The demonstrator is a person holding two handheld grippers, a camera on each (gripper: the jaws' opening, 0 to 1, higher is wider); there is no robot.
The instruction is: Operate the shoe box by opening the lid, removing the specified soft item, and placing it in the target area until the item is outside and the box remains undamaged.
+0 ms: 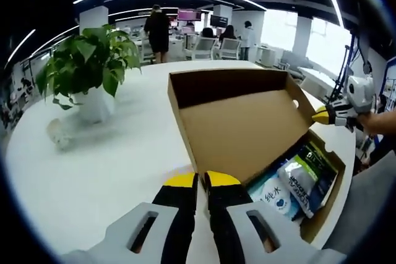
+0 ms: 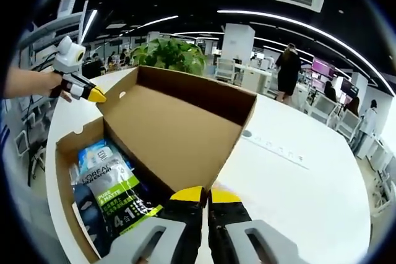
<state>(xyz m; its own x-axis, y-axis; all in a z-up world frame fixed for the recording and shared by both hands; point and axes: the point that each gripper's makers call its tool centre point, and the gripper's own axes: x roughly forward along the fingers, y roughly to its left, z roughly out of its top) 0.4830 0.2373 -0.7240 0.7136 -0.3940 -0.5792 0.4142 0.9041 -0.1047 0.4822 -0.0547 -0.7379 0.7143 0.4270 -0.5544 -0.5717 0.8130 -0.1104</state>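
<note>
1. Left gripper view: shoe box (image 1: 244, 125) sits on round white table (image 1: 111, 159), lid (image 1: 238, 122) swung up and standing open.
2. Left gripper (image 1: 202, 182) at near corner of lid; yellow-tipped jaws pressed together on lid's lower edge, pinching the cardboard.
3. Same view, far right: right gripper (image 1: 323, 115), yellow tip touching lid's other corner, held by a person's hand (image 1: 365, 119).
4. Inside box, below lid: soft packets (image 1: 297, 180), white/blue one and a green/black one, lying flat, still in the box.
5. Potted plant (image 1: 86, 66) in white pot stands on table, well apart from box, left of it in that view.
6. Right gripper view: right gripper (image 2: 206, 196) jaws clamped together at lid's edge, cardboard between tips.
7. Same view: box (image 2: 80, 214) open, lid (image 2: 179, 131) upright; L'Oreal pouch (image 2: 120, 199) w/ green label lies in box, blue/white packet (image 2: 99, 153) just beside it.
8. Left gripper (image 2: 96, 96) touches lid's far corner there; whether it's closed can't be told from this view.
9. Background: office desks, chairs, people standing (image 2: 288, 69).
</note>
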